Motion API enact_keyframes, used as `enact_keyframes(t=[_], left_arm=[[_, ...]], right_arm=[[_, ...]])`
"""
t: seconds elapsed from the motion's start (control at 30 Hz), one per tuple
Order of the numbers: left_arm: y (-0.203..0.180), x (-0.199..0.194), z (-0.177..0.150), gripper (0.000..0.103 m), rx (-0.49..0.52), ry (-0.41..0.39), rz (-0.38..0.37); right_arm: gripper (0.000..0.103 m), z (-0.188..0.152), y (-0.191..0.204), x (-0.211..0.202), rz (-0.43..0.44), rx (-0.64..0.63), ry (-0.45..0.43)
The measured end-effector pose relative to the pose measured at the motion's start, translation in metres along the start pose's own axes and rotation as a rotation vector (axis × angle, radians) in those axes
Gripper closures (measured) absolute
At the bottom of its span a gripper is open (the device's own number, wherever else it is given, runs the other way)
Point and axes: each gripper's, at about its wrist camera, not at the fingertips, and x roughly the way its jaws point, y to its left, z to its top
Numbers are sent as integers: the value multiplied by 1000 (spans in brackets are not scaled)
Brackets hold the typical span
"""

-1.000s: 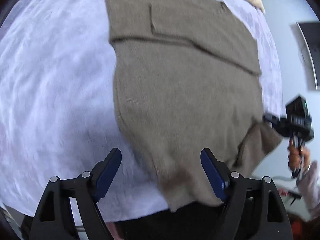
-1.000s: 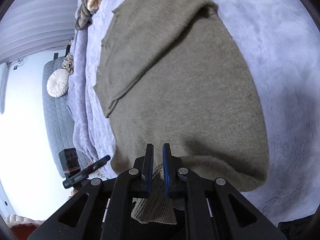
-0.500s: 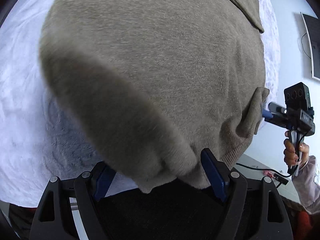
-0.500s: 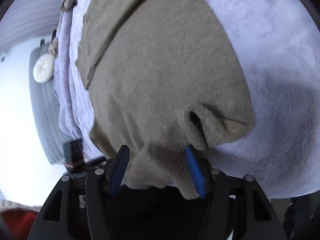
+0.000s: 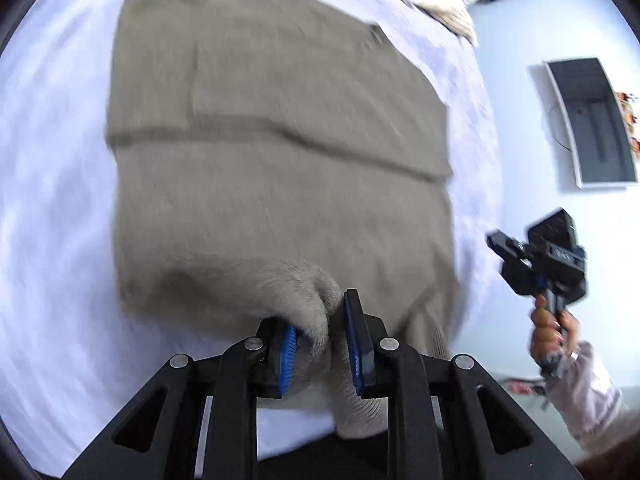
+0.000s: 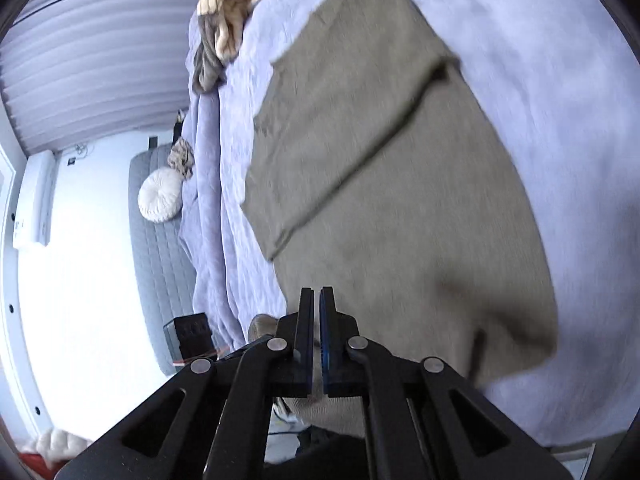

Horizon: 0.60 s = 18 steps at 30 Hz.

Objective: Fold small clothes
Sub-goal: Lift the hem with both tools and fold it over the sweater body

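Right now we're holding both grippers angled down over the near hem of the olive sweater (image 5: 280, 168), which is lying flat on the lavender bedspread (image 5: 52, 168) with its sleeves folded across. Our left gripper (image 5: 320, 332) has just been closing and is pinching a bunched fold of the hem between its blue pads. Our right gripper (image 6: 316, 320) has just been closing too, jaws nearly touching on the hem edge, and the right hand (image 5: 554, 328) is gripping its handle beside the bed.
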Motion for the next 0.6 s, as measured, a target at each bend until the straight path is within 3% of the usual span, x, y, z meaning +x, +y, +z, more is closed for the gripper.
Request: enact_keyframes(t=[0.13,0.17,0.2,0.27,0.47,0.5,0.53,0.57,0.6], left_arm=[[13,-9,13,80,-3,-26,5],[15,-8,14,80,-8,-24,7],[17,-5,12,80,-16,-17,7],[21,-3,9,80,-30,-6,6],[6,39,1,78,-35,58,56],[8,39,-1,65,-35,80,80],[11,39,-4,35,-35,100,110],[13,38,-7,25,-29,108,136],[15,34,-12,22,-12,107,141]], right_arm=[[98,0,-3,4,-126,-10,91],[90,-8,-7,5,-152,-7,127],[65,-18,-15,6,-178,-1,161],[36,-45,-34,6,-238,14,208],[36,-99,-84,22,-227,107,262],[37,-101,-86,31,-218,116,262],[38,-104,-88,38,-198,125,258],[41,-106,-89,43,-184,131,254],[46,-107,-88,47,-172,137,248]])
